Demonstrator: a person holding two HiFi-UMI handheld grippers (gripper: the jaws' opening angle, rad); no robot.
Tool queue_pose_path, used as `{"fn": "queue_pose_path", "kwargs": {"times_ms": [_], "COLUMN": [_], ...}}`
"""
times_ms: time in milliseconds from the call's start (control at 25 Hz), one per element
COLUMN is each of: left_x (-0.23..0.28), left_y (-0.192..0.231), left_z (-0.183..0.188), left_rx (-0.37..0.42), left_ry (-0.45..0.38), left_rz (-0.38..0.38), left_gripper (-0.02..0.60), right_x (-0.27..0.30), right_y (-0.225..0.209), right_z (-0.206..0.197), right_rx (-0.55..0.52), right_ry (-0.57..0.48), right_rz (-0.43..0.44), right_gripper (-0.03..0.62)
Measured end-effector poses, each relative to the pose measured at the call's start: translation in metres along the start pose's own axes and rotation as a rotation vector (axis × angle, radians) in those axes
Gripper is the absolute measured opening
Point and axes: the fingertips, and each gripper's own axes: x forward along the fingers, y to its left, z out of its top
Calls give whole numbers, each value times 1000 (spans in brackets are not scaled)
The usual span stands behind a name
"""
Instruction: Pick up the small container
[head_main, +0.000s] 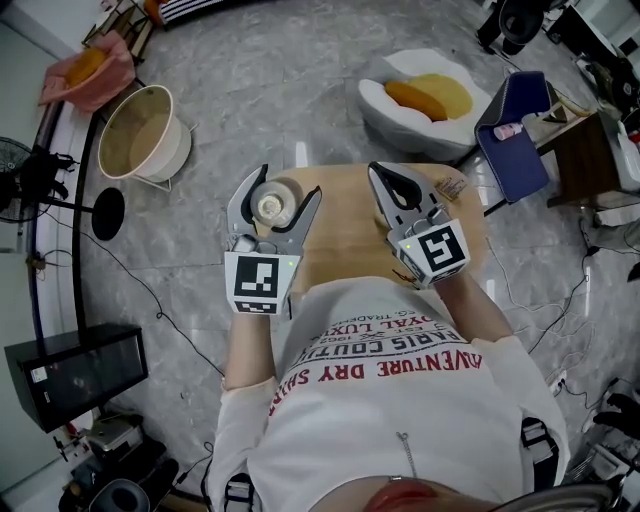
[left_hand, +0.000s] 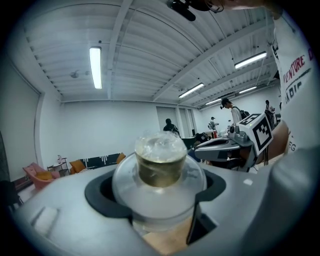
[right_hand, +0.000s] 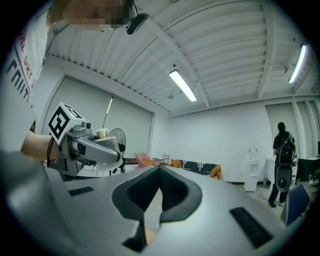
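Observation:
The small container (head_main: 272, 206) is a clear, round, lidded pot with something yellowish inside. It sits between the jaws of my left gripper (head_main: 276, 192), over the left part of the small wooden table (head_main: 350, 245). In the left gripper view the small container (left_hand: 159, 167) fills the gap, and both dark pads of the left gripper (left_hand: 159, 192) press on its sides. My right gripper (head_main: 387, 176) is over the table's right half, apart from the container. In the right gripper view the right gripper (right_hand: 159, 172) has its jaws together with nothing between them.
A small printed packet (head_main: 452, 187) lies at the table's far right corner. On the grey floor stand a cream tub (head_main: 145, 132) at far left, a white beanbag with an orange cushion (head_main: 425, 100) beyond the table, a blue chair (head_main: 512, 135) and a black box (head_main: 75, 372).

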Motion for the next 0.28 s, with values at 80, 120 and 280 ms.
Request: {"fn": "queue_pose_path", "kwargs": {"times_ms": [80, 120, 280], "left_x": [-3, -4, -10], "left_y": [0, 0, 0], "left_z": [0, 1, 4], "left_rx": [2, 4, 18], "left_ry": [-3, -4, -10], "left_rz": [0, -1, -5], "left_gripper": [347, 347, 347], "right_x": [0, -1, -1], "right_y": [3, 5, 10], "right_z": [-2, -2, 1], "right_rx": [0, -2, -9], "right_ry": [-4, -4, -3], "right_rz": [2, 2, 4], "right_gripper": [-5, -5, -5]}}
